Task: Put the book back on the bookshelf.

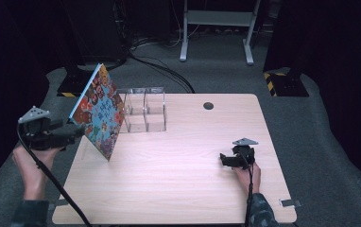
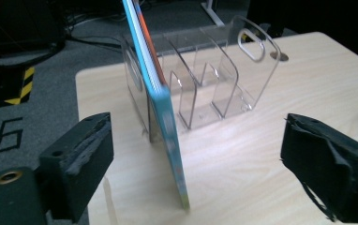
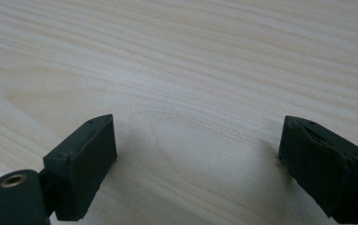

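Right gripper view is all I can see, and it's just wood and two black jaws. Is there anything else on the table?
Observer: Yes. A colourful book stands tilted on its edge near the left side of the table.
Operator: Is it leaning on something?
Observer: A clear plastic rack sits right behind it, and the book seems to rest against the rack's end wall.
Operator: Is the other gripper holding the book?
Observer: No. The left gripper faces the book's edge with its jaws wide open, and neither pad touches it.
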The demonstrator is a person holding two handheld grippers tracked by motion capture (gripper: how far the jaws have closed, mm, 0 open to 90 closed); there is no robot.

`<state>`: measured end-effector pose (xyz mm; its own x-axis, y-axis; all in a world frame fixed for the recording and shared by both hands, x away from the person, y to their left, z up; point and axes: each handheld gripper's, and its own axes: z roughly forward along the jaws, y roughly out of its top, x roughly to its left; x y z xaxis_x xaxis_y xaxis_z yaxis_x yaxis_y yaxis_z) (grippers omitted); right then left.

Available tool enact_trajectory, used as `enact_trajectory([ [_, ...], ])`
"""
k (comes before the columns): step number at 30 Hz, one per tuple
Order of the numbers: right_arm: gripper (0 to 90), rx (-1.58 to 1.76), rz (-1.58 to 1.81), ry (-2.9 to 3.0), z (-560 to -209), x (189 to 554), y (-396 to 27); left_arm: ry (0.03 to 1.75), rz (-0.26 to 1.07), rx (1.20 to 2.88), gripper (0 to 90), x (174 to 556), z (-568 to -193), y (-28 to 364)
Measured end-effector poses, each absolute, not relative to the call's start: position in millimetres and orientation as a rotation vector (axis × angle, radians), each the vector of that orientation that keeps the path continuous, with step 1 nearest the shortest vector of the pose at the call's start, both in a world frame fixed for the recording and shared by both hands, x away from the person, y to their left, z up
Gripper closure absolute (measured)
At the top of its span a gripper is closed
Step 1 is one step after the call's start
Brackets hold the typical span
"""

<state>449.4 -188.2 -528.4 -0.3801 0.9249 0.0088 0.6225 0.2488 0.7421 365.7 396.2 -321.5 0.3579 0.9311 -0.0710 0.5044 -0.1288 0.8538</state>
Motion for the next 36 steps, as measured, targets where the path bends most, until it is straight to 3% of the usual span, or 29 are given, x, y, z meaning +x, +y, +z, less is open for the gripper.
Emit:
enact_trajectory([
  [6, 10.9, 1.409, 0.938, 2.094, -528.4, 449.3, -188.2, 1.265, 0.612, 1.790, 0.1, 349.0, -350.2, 389.1],
  [29, 10.8, 1.408, 0.939, 2.096, -528.4, 449.3, -188.0, 1.381, 0.486, 1.820, 0.0, 330.6, -488.7, 371.2],
  [36, 10.6, 1.403, 0.942, 2.099, -528.5, 449.2, -188.1, 1.407, 0.518, 1.850, 0.0, 329.9, -516.7, 367.4],
])
